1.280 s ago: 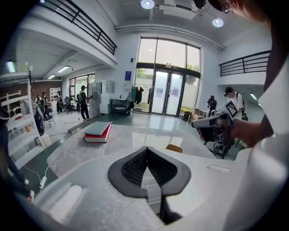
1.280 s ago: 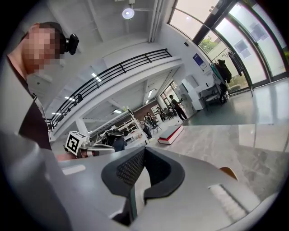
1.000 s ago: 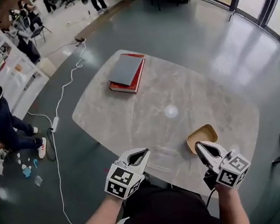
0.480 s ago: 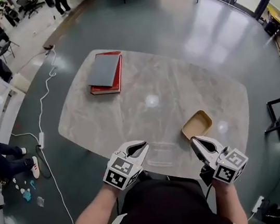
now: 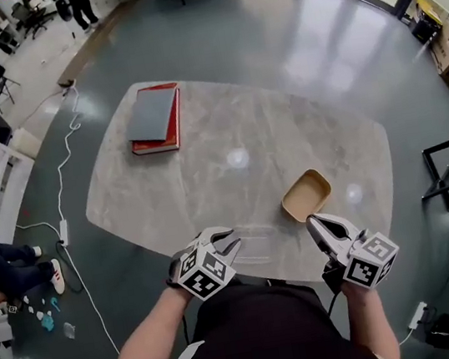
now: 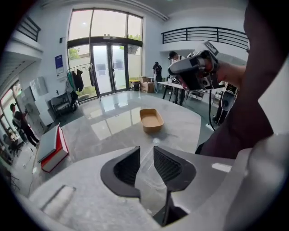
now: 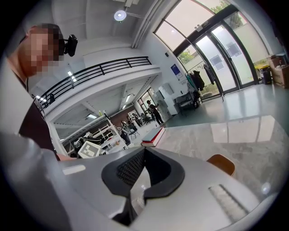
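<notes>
My left gripper [image 5: 222,241] hovers over the near edge of the marble table [image 5: 207,177]. In its own view the left gripper [image 6: 146,151] is open by a narrow gap and empty, above a clear plastic sheet [image 5: 256,242] lying flat. A shallow brown tray [image 5: 306,194] sits empty to the right, and the same tray [image 6: 151,120] lies ahead of the left jaws. My right gripper [image 5: 323,228] hangs just short of the tray, at the table's edge. In its own view the right gripper [image 7: 143,151] has its jaws touching, shut on nothing.
A grey book on a red book [image 5: 152,118] lies at the table's far left corner. A white cable [image 5: 71,199] runs over the grey floor to the left. People stand by shelves [image 7: 97,135] and at the glass doors [image 6: 104,63].
My left gripper has gone from shut to slightly open and has swung right, so it now faces the tray. The right gripper stays shut and has hardly moved.
</notes>
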Action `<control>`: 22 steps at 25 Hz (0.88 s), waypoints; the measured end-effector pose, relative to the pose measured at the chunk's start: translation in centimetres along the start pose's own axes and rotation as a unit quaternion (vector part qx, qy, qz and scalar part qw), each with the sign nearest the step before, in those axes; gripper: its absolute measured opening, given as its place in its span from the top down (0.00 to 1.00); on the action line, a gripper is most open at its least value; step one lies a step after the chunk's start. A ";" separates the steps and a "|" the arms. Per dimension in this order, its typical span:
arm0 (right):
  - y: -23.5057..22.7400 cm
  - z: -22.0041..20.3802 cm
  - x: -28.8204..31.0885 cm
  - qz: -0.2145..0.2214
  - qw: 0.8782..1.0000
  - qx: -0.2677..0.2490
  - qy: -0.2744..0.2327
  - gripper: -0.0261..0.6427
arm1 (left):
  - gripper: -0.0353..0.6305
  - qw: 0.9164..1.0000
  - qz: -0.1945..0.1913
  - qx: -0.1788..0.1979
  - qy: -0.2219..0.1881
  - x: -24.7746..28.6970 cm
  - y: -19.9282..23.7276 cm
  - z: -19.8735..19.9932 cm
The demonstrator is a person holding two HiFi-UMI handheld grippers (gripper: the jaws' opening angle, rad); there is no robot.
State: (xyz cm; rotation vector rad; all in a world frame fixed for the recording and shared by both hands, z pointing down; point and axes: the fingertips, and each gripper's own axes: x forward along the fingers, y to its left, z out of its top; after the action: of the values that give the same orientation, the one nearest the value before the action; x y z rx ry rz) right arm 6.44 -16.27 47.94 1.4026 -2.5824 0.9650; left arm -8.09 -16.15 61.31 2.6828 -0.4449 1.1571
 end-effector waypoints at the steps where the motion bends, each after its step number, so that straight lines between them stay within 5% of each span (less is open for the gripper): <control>1: 0.0 -0.2 -0.1 0.000 1.000 0.001 0.003 0.96 | 0.80 1.000 -0.009 0.001 0.002 0.4 -0.4 -0.1; 22: 1.6 -3.4 0.6 0.011 0.996 -0.005 0.084 0.96 | 0.80 0.994 -0.097 -0.026 0.039 5.4 -5.4 -5.7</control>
State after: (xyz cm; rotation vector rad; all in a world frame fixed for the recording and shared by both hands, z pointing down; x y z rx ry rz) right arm 4.03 -14.22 50.10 1.2343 -2.4810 1.0230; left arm -6.62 -10.54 68.84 2.5586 -0.1949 1.1711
